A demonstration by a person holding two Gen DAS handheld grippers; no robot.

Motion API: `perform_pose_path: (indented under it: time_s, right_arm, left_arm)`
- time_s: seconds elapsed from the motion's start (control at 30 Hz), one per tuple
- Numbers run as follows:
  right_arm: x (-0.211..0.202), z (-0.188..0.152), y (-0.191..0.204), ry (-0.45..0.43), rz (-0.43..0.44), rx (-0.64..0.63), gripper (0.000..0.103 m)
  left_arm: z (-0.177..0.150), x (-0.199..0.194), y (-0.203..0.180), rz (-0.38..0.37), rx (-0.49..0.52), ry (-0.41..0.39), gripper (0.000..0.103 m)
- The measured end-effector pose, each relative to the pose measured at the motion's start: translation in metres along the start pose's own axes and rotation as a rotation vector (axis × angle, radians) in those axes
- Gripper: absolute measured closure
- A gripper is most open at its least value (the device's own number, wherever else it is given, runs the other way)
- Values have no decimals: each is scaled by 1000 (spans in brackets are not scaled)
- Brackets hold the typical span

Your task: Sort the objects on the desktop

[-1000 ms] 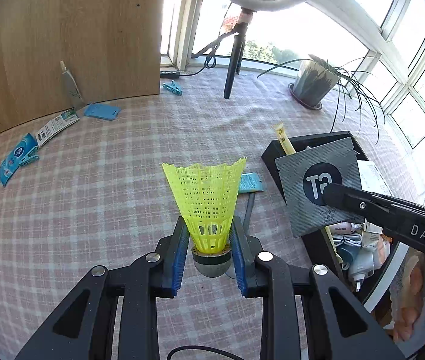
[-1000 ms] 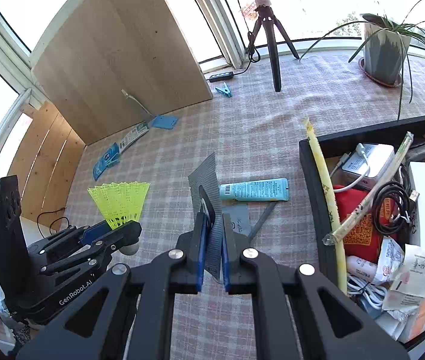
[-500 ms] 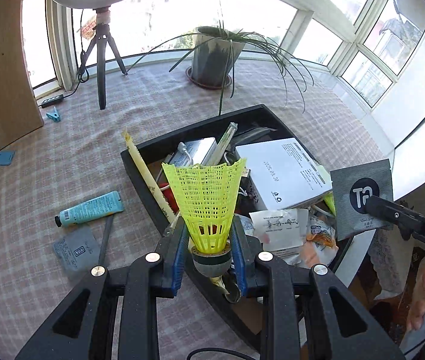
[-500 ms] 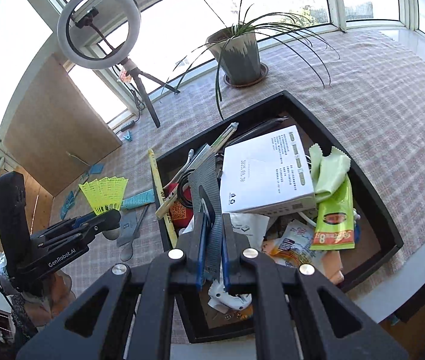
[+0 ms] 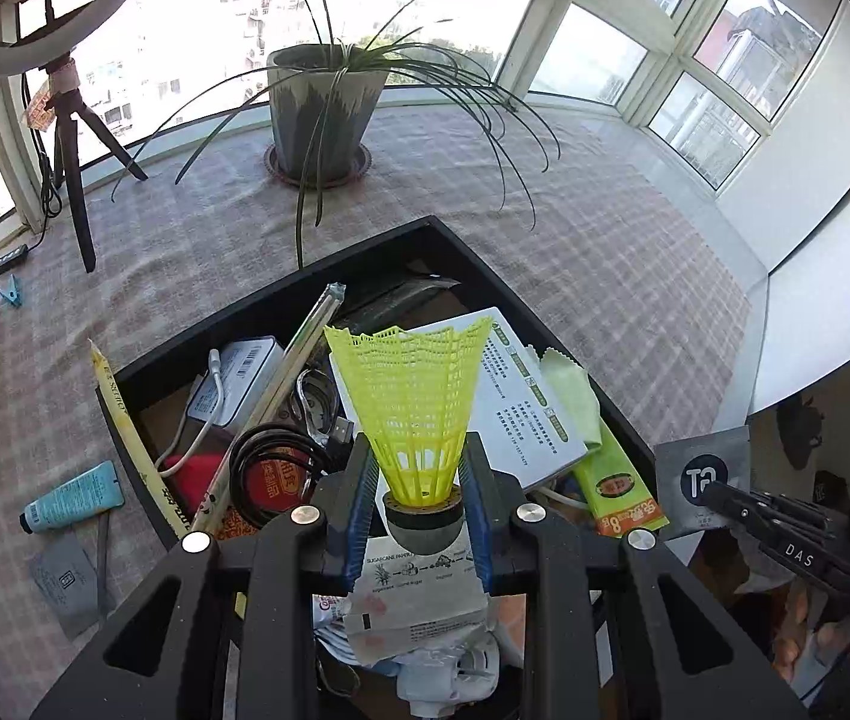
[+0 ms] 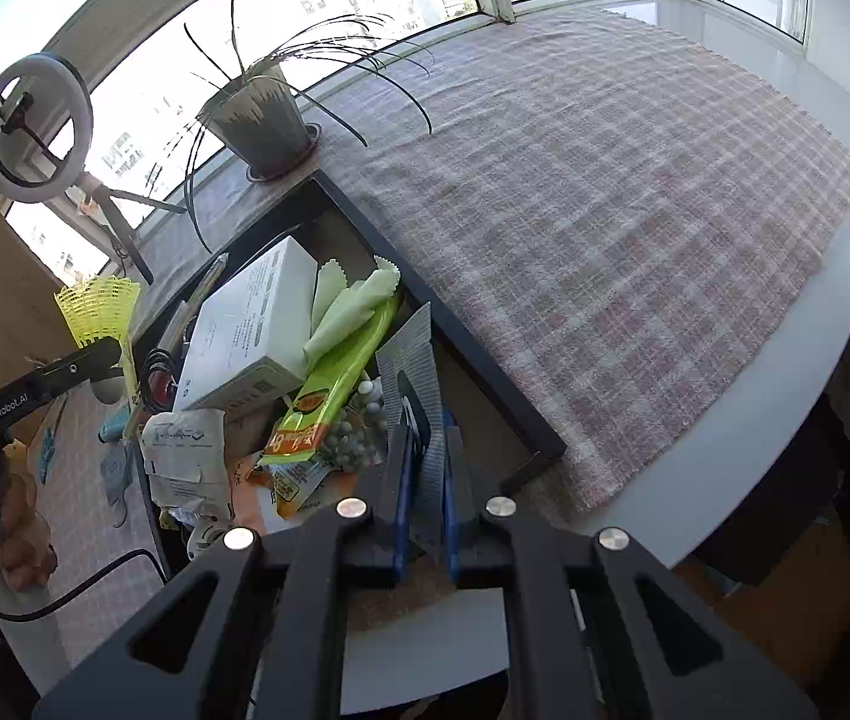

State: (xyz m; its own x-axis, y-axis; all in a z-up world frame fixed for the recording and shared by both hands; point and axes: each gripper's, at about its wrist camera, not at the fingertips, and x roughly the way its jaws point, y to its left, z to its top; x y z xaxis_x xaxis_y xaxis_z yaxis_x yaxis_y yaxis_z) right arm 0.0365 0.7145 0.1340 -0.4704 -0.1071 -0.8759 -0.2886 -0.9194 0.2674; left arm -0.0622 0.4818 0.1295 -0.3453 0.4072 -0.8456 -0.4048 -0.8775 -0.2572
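Observation:
My left gripper [image 5: 422,468] is shut on a yellow plastic shuttlecock [image 5: 413,402] by its cork base and holds it upright above the near part of a black tray [image 5: 365,252] full of items. The shuttlecock also shows at the left of the right wrist view [image 6: 99,312]. My right gripper [image 6: 423,438] is shut on a grey foil sachet [image 6: 416,372], edge-on, above the tray's [image 6: 485,372] right near corner. The sachet shows in the left wrist view [image 5: 702,477] at the right, beyond the tray's edge.
The tray holds a white box [image 6: 245,324], a green cloth [image 6: 347,306], a green snack packet [image 6: 329,384], cables [image 5: 269,462] and wrappers. A blue tube [image 5: 74,495] and a grey sachet [image 5: 65,576] lie on the checked cloth at left. A potted plant [image 5: 320,114] and a ring-light tripod [image 5: 74,180] stand behind.
Both grippers have swung from the open cloth at left over to the tray, each keeping its object. The tray now lies directly beneath them.

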Motion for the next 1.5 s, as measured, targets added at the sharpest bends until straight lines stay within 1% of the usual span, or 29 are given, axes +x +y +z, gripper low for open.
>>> perform_pose_path:
  time_s: [0.23, 0.3, 0.33, 0.37, 0.4, 0.43, 0.5, 0.77, 0.93, 1.1, 1.2, 1.23, 1.33, 1.5]
  right_arm:
    - [18, 4, 2, 32, -22, -29, 93]
    - [20, 6, 5, 35, -21, -38, 92]
    - [21, 7, 6, 44, -17, -40, 88]
    - [21, 9, 7, 54, -14, -36, 84]
    - [21, 10, 7, 56, -9, -33, 72]
    - [20, 10, 7, 52, -4, -29, 62]
    - [17, 11, 8, 42, 4, -28, 58]
    - [11, 14, 7, 39, 28, -13, 58]
    - [8, 16, 12, 29, 26, -30, 58]
    - [2, 18, 26, 9, 13, -72, 57]
    - [2, 19, 35, -1, 2, -100, 49]
    - [1, 19, 39, -7, -2, -110, 48]
    - [0, 19, 51, -23, -13, -155, 48]
    - [1, 18, 73, -39, 4, -214, 47]
  left_arm:
    - [7, 9, -1, -6, -23, 10, 77]
    - [9, 10, -1, 0, -30, 7, 73]
    - [10, 10, 1, 12, -41, 7, 72]
    - [11, 10, 3, 16, -53, 13, 62]
    - [12, 10, 5, 11, -65, 17, 49]
    - [11, 9, 7, 3, -73, 10, 48]
    - [11, 7, 9, 19, -72, -2, 48]
    - [6, 3, 23, 34, -92, -5, 49]
    - [0, -1, 32, 43, -107, -4, 49]
    - [-5, -7, 40, 61, -118, -8, 49]
    - [-9, -10, 44, 76, -125, -14, 49]
    - [-11, -11, 46, 81, -129, -17, 49]
    - [-18, -13, 53, 94, -143, -21, 49]
    - [-33, -19, 67, 118, -176, -32, 49]
